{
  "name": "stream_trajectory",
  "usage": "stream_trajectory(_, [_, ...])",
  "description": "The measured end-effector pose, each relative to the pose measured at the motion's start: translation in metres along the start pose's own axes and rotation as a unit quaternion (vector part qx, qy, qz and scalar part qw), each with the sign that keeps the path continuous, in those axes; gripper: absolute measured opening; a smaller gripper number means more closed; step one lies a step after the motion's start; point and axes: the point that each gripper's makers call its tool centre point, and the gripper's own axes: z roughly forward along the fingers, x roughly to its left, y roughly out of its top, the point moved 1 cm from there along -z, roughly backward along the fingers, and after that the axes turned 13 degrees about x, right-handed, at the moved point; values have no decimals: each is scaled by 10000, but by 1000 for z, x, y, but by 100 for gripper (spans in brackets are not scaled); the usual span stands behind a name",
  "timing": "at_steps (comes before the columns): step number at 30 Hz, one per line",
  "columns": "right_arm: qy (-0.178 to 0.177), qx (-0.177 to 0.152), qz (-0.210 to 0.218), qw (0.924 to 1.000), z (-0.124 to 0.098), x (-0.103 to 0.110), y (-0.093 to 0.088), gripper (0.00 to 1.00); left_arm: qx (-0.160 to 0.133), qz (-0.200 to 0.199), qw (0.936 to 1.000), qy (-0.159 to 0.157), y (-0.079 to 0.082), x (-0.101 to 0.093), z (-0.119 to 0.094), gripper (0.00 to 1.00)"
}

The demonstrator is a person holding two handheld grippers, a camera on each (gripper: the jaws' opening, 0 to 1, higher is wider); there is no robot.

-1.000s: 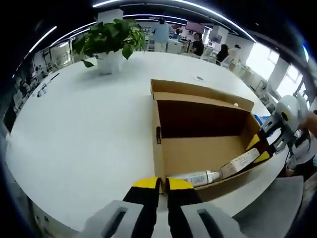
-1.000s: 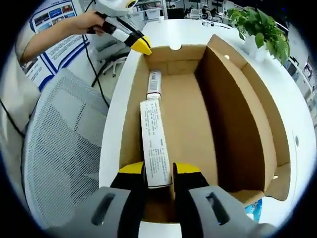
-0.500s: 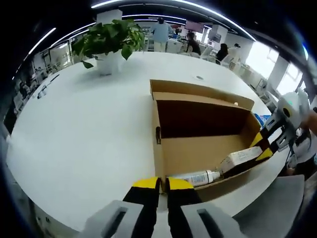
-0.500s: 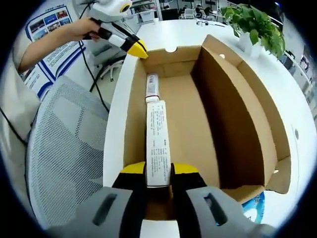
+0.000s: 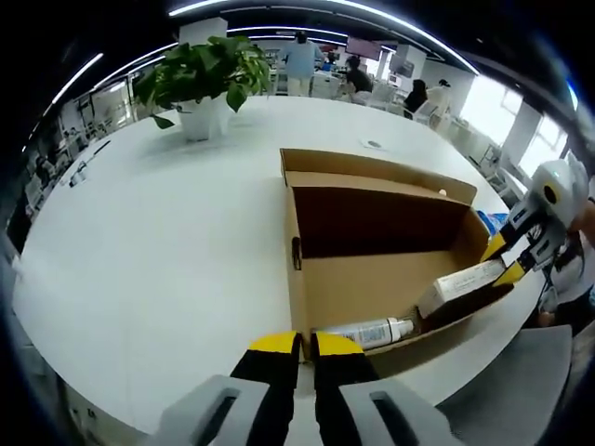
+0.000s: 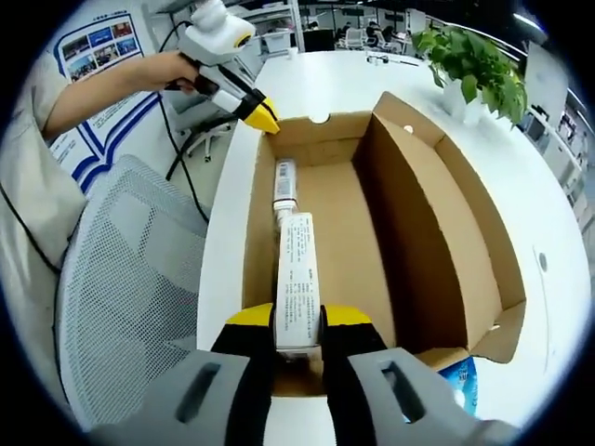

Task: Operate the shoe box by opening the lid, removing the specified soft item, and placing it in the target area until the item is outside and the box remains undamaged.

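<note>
1. Right gripper [image 6: 297,321]: yellow-tipped jaws clamped on the near end of a white tube [image 6: 297,279] with printed text. The tube runs straight ahead from between the jaws, its far end pointing down the length of the box.
2. Shoe box [image 6: 437,232]: brown cardboard, lid open and folded back on the side to the right of the right jaws. Its near short wall sits just beyond the right jaw tips, and the held tube is raised over that wall.
3. In the left gripper view the tube [image 5: 462,282] slopes upward out of the box's far right corner, its upper end pinched by the right gripper [image 5: 507,260].
4. A second item, a small white bottle [image 6: 284,182], lies on the box floor beyond the tube's far end, along the box's left wall. In the left gripper view the bottle [image 5: 367,332] lies just ahead and right of the left jaws, inside the near wall.
5. Left gripper [image 5: 307,346]: jaws together, nothing between them, tips at the near corner of the box [image 5: 372,242]; I cannot tell whether they touch the cardboard. The right gripper view shows it [image 6: 263,113] at the box's far left corner, held by a person's hand [image 6: 177,67].
6. White table [image 5: 149,242] carries the box. A potted plant [image 5: 204,79] stands well beyond the left jaws, to the left.
7. Grey mesh chair [image 6: 130,307] sits left of the right jaws, off the table edge.
</note>
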Motion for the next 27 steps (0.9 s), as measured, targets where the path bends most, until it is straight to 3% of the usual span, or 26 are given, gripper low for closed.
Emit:
stream_trajectory(15, [-298, -309, -91, 9990, -43, -4, 15, 15, 43, 24, 10000, 22, 0, -1, 0, 5])
stream_trajectory(27, [-521, -455, -328, 9971, -76, -9, 16, 15, 69, 36, 10000, 34, 0, -1, 0, 5])
